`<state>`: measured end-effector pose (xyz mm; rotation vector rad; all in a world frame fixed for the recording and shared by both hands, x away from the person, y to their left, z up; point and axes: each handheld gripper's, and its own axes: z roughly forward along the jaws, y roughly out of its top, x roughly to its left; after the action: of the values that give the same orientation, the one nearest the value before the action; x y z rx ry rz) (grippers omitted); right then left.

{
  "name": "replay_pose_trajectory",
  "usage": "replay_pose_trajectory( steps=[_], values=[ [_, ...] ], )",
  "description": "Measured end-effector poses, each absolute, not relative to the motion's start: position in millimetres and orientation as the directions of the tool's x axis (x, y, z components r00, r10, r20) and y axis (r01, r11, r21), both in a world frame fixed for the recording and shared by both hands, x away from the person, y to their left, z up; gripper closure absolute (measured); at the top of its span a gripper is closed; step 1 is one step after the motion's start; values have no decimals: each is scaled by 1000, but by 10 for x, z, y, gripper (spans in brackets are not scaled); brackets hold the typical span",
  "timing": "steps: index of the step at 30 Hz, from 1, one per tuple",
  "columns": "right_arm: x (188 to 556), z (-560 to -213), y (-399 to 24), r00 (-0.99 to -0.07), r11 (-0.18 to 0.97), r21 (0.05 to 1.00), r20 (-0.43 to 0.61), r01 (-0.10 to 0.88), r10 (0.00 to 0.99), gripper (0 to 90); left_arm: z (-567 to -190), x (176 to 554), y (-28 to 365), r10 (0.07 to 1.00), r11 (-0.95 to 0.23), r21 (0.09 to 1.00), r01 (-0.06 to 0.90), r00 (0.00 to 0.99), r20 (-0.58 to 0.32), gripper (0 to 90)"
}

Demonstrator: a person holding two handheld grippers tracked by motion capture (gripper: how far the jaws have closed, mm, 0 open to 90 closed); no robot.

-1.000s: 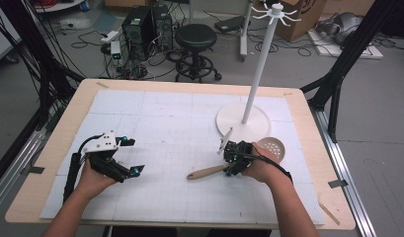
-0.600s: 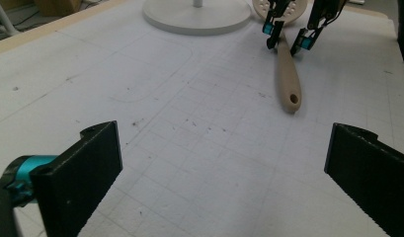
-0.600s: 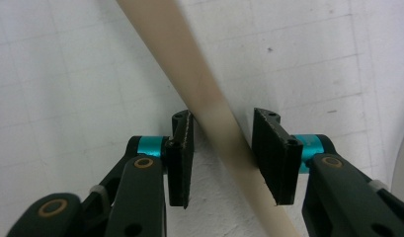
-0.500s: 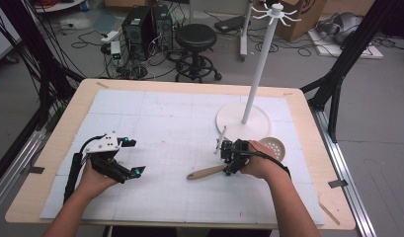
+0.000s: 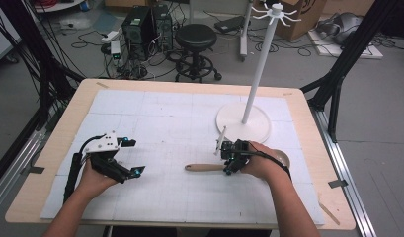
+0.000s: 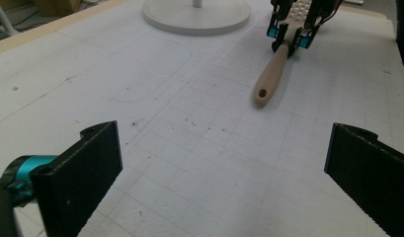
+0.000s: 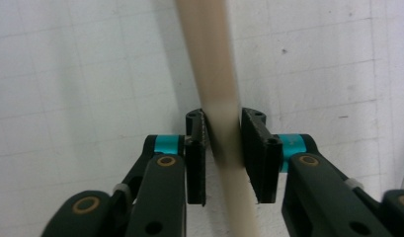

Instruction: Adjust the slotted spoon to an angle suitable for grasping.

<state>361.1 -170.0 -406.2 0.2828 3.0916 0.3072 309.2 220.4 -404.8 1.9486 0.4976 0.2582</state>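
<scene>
So the right claw (image 5: 228, 163) had just been closing, and it ended up clamped on the wooden handle of the slotted spoon (image 6: 274, 64), which was lying flat on the bench (image 5: 165, 123). In the right gripper view the handle (image 7: 217, 98) sat squeezed between the two black pads, running straight away from the claw and back under it. The grip looked to be partway along the handle, close to the perforated head, with the long hole-ended part sticking out past the claw toward the left claw (image 5: 129, 157). That one sat well off to the side, jaws spread wide with nothing between them, just parked over bare bench. The white hook stand (image 5: 244, 122) stood just beyond the right claw, base close by. My worry from here: the handle's round and smooth, so if the pinch is a bit off-center the spoon could swivel in the pads once it's lifted, and the long free end would droop. Also, with the stand's base that near, swinging the spoon up carelessly could knock the pole and shift or tip the whole thing.
</scene>
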Motion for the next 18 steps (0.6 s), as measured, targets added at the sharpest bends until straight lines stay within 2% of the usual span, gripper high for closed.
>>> replay_pose_trajectory(
  steps=[12, 18],
  values=[
    [3592, -4060, -1736, -976, 951, 228, -8, 211, 218, 770, -4040, 3093, 2214, 455, -350, 910, 224, 889, -44, 17],
    [3599, -3982, -1820, -968, 925, 293, 5, 241, 250, 770, -4039, 3094, 2216, 455, -351, 909, 224, 889, -43, 17]
  ],
)
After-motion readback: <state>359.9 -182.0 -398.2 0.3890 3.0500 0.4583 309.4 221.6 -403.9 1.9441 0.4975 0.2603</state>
